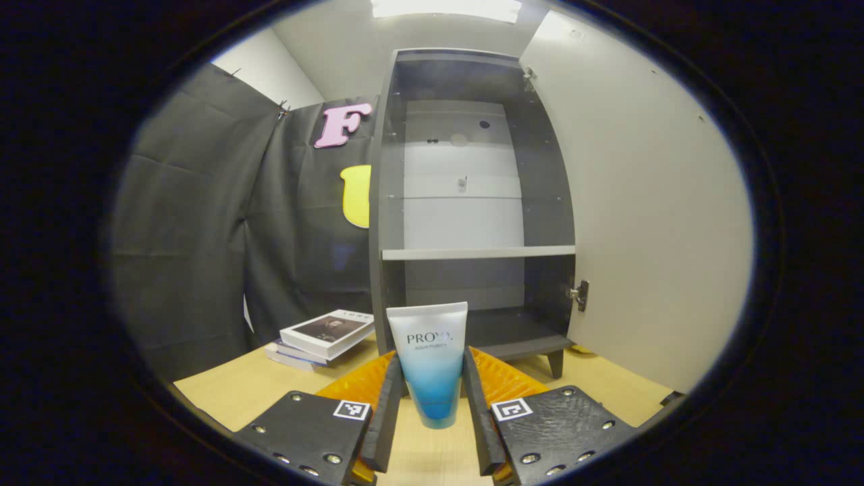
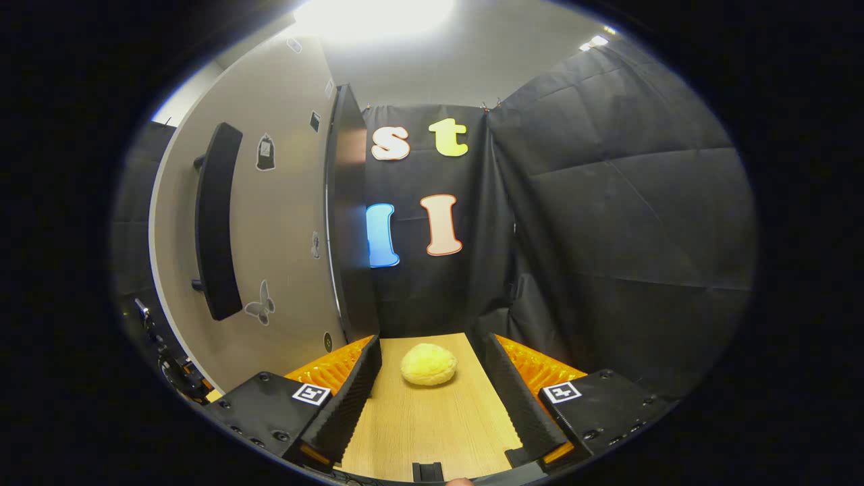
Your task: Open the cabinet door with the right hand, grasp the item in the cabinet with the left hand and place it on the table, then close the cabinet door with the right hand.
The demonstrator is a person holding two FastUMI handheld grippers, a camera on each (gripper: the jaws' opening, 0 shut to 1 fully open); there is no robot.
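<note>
Step in hand, placing: left tool (image 1: pixel 432 398) clenched on the upright tube (image 1: pixel 430 361) just above the bench (image 1: pixel 223 391), near the emptied cabinet (image 1: pixel 472 202); next, set down and release, then right tool (image 2: pixel 432 398), released, swings door (image 2: pixel 270 223) shut.

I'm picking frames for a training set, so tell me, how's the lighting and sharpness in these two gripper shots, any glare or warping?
Left gripper view: sharp, evenly lit; the ceiling light blows out at the top; the fisheye bows the cabinet sides, and the tube stays crisp. Right gripper view: darker overall, strong glare overhead; the cabinet door curves, and the yellow lump on the table is in focus.
</note>
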